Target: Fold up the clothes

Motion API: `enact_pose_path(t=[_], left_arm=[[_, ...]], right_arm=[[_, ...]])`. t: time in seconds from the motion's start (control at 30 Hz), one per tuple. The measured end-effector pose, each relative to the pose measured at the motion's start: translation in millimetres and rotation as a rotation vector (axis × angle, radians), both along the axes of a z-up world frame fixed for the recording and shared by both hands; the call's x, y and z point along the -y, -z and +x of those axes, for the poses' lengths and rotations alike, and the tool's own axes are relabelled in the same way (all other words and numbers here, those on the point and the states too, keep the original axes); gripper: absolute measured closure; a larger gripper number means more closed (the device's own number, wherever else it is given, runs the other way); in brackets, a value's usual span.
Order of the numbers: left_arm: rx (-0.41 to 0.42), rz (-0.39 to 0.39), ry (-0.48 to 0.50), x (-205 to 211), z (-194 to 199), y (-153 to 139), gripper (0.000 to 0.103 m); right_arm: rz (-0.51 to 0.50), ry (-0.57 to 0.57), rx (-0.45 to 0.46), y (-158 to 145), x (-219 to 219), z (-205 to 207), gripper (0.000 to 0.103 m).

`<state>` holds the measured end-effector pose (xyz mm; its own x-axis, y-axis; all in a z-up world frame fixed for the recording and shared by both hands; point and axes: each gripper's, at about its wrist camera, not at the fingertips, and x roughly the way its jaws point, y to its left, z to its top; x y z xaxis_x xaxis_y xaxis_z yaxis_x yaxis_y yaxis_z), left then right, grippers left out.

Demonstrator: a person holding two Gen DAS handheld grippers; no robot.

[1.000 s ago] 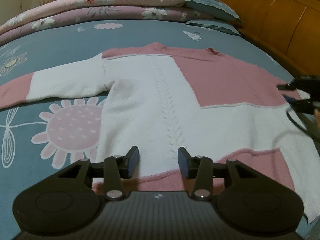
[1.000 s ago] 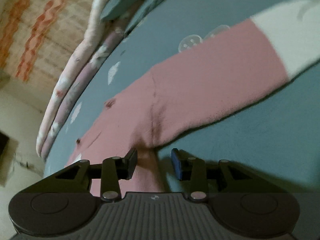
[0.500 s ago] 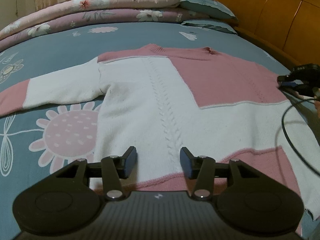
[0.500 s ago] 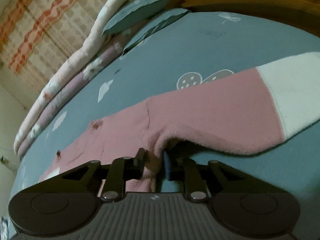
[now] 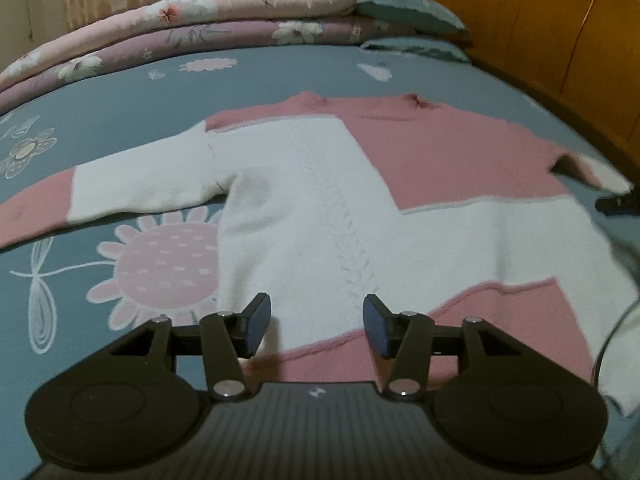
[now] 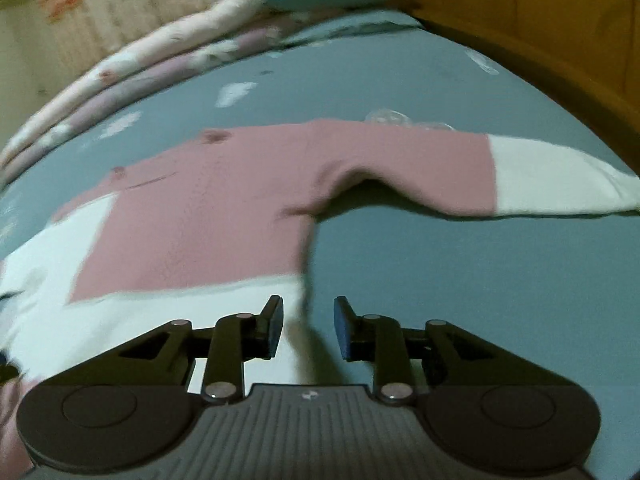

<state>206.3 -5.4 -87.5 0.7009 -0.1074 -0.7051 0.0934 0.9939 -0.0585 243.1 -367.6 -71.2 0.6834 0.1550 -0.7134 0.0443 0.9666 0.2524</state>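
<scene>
Sweater (image 5: 320, 208) spread mid-frame; both my left gripper (image 5: 316, 326) and right gripper (image 6: 308, 328) gape empty, so a shallow pinch could drag one knit layer.

I see a sweater (image 5: 320, 200) in blocks of pink and white, each sleeve split between the two colours. It lies on a grey-blue bedspread (image 5: 120, 100) printed with pink and white flowers. Along the bed's far edge are folded quilts (image 5: 200, 20), pale pink over mauve, both floral. The headboard (image 5: 540, 20) is orange-brown wood. My fingers (image 5: 256, 326) carry dark blue pads.
</scene>
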Motion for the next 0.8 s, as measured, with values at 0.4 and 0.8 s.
enact_pose_path(t=[0.4, 0.8], left_arm=[[0.048, -0.044, -0.015, -10.3, -43.4, -27.3, 0.047], [-0.081, -0.172, -0.146, -41.3, -48.0, -10.6, 0.046]], right_arm=[[0.255, 0.128, -0.155, 31.5, 3.7, -121.0, 0.055], [0.412, 0.100, -0.176, 39.5, -0.1, -144.7, 0.055]])
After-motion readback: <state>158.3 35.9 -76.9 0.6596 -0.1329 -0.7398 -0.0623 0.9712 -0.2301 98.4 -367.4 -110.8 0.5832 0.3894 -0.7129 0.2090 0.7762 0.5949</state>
